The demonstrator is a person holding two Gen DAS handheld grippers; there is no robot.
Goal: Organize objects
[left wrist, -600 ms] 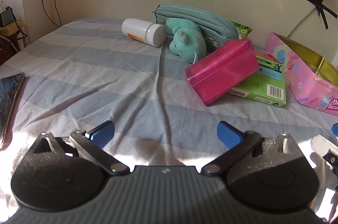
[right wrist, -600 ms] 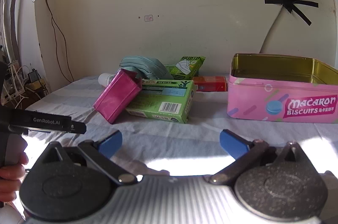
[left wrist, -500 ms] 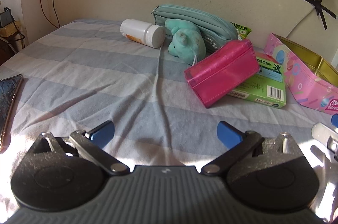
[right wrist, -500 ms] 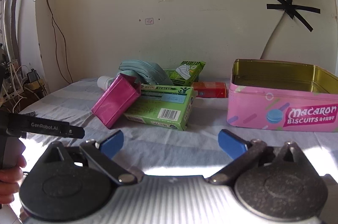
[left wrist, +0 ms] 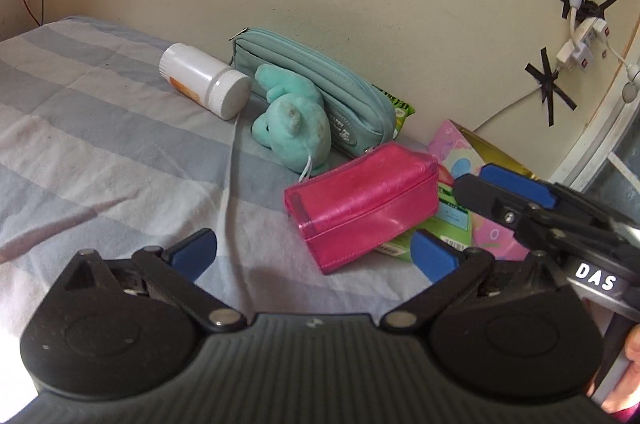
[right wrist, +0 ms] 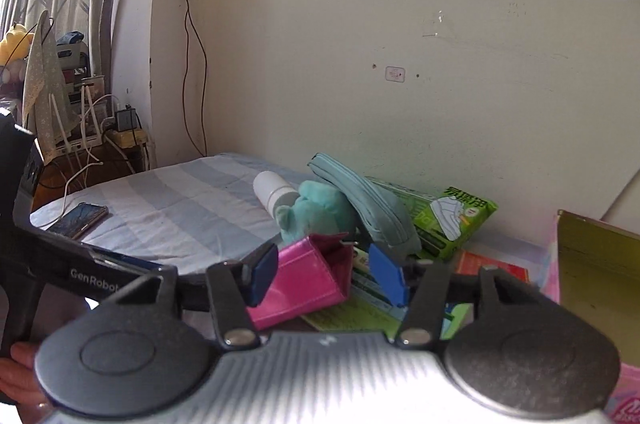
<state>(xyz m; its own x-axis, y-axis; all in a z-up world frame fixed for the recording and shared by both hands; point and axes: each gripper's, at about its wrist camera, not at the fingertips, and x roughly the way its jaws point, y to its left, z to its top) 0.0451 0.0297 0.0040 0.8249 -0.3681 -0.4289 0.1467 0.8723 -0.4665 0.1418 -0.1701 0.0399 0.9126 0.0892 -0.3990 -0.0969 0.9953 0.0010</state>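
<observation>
Right gripper point(right wrist: 326, 274): jaws straddle the pink pouch point(right wrist: 306, 284), pads not yet touching.
Left gripper point(left wrist: 314, 256): spread wide, pouch at 1 o'clock.

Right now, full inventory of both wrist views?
pill bottle: 1, white, lying on its side, far on the striped sheet
pencil case: 1, teal, against the wall
plush toy: 1, teal, in front of the pencil case
pouch: 1, pink, propped on the green box
green box: 1, under the pouch
green packet: 1, behind the pencil case
red box: 1, near the tin
biscuit tin: 1, pink, open, far right
phone: 1, left edge of the bed
left gripper: open, short of the pouch
right gripper: fingers on either side of the pouch, contact unclear
</observation>
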